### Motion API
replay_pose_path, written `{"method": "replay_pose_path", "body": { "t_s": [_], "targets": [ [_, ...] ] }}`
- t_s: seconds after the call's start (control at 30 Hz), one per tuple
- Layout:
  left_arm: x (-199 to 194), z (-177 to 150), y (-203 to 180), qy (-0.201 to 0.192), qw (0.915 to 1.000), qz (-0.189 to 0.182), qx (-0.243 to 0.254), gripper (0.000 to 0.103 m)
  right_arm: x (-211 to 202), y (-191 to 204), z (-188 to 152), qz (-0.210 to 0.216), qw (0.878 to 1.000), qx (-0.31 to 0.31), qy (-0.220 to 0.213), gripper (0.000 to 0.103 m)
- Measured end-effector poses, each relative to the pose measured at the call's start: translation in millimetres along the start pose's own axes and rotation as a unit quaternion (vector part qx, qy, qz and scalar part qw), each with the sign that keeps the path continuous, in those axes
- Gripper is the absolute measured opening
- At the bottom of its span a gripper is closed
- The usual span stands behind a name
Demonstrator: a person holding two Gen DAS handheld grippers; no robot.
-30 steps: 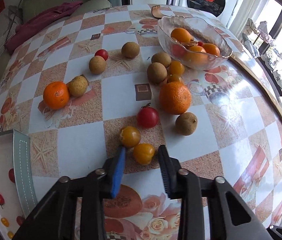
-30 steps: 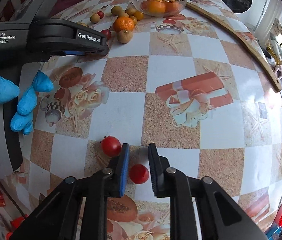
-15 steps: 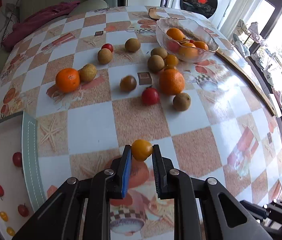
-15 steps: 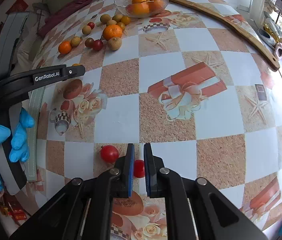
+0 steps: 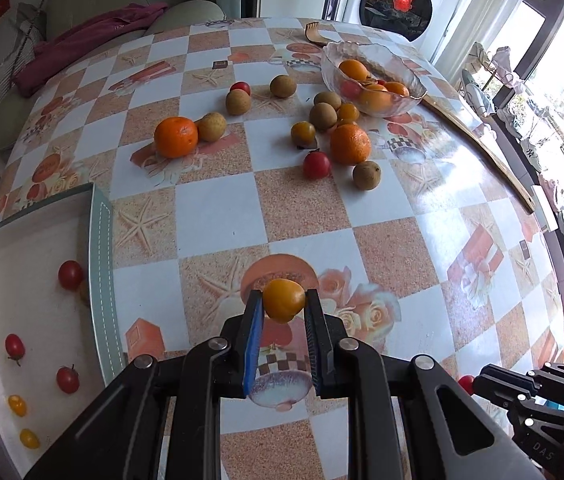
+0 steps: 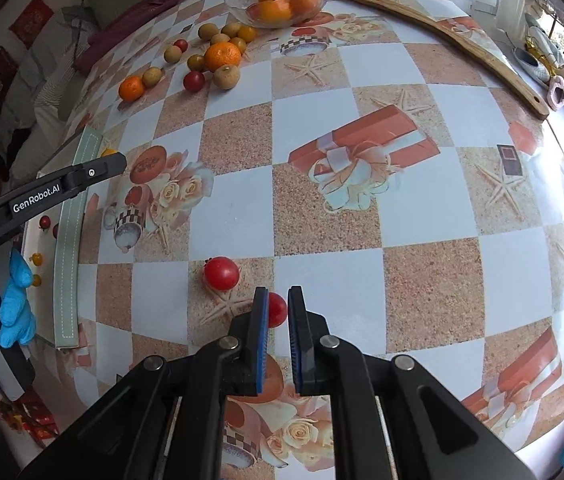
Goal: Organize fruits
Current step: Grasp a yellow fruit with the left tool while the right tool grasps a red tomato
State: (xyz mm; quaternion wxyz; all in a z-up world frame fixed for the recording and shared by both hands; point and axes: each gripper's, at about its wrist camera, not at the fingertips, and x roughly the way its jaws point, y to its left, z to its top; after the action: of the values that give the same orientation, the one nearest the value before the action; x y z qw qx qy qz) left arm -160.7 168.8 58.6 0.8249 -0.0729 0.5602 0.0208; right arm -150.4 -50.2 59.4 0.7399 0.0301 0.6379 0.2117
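My left gripper [image 5: 282, 300] is shut on a yellow cherry tomato [image 5: 283, 299] and holds it above the table, right of the white tray [image 5: 100, 248]. The tray holds several red and yellow cherry tomatoes [image 5: 70, 275]. My right gripper [image 6: 278, 308] is shut on a small red cherry tomato [image 6: 276, 310] near the table's front. A second red tomato [image 6: 221, 273] lies on the table just left of it. The left gripper also shows in the right wrist view [image 6: 102, 166], over the tray's rim.
Oranges [image 5: 175, 137], brown round fruits [image 5: 366, 175], a red tomato [image 5: 316, 164] and yellow tomatoes lie loose at the table's far side. A glass bowl [image 5: 374, 76] of oranges stands at the far right. A long wooden stick [image 6: 438, 28] runs along the right edge.
My left gripper closed on the yellow tomato, lifted it and drew back toward the tray. My right gripper closed on the small red tomato and rose slightly.
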Motion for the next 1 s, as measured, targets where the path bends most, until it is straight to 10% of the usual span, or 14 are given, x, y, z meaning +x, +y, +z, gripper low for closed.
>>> {"method": "replay_pose_path", "body": {
  "t_s": [0.3, 1.0],
  "targets": [
    [-2, -5, 5, 0.002, 1.0, -0.002, -0.003, 0.022, 12, 17, -2, -0.023, 0.999, -0.031, 0.013, 0.024],
    [-36, -16, 31, -0.021, 0.9993, -0.001, -0.032, 0.022, -7, 45, 15, -0.009, 0.999, -0.044, -0.021, 0.021]
  ]
}}
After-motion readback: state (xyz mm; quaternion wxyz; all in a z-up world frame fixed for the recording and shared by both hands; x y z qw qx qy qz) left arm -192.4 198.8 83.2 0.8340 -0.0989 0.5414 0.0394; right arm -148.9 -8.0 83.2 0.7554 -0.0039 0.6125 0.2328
